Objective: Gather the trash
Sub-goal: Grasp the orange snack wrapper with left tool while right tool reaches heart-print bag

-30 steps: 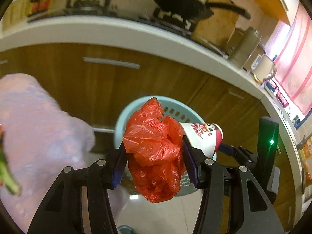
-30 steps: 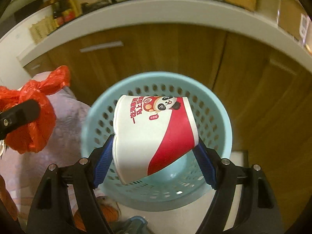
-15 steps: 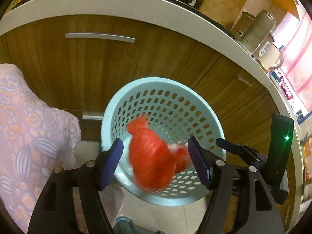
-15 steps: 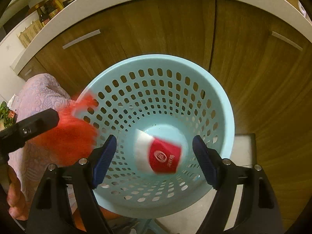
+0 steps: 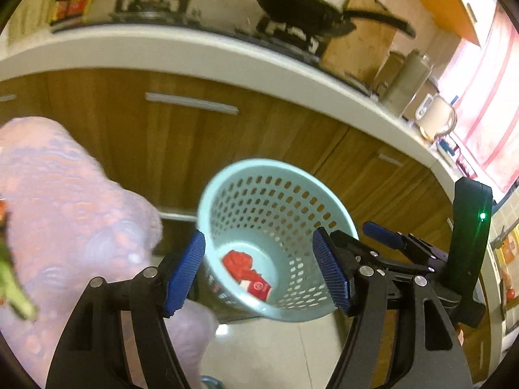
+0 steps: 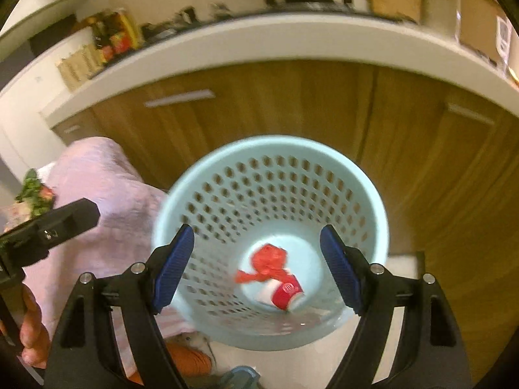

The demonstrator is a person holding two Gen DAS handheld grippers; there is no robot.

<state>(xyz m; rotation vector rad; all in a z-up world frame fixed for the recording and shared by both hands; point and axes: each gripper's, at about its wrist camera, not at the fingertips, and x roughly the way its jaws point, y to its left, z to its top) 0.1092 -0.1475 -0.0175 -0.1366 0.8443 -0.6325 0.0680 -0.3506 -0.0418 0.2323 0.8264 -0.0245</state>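
A light blue perforated waste basket (image 5: pixel 227 181) (image 6: pixel 214 162) stands on the floor in front of wooden cabinets. At its bottom lie a crumpled red plastic bag (image 5: pixel 238 261) (image 6: pixel 267 259) and a red-and-white paper cup (image 5: pixel 258 288) (image 6: pixel 285 293) on its side. My left gripper (image 5: pixel 264 272) is open and empty above the basket's near rim. My right gripper (image 6: pixel 258 267) is open and empty above the basket, and it shows at the right of the left wrist view (image 5: pixel 454 253).
A pink patterned cloth (image 5: pixel 58 214) (image 6: pixel 107 201) covers something just left of the basket. Wooden cabinet doors (image 5: pixel 162 136) stand behind, under a white countertop (image 5: pixel 201 52) with a stove and pan (image 5: pixel 298 29). The floor (image 5: pixel 275 350) is pale tile.
Both grippers opened: the left let go of the red bag, the right of the paper cup. Both dropped into the basket and now lie at its bottom. The grippers have drawn back.
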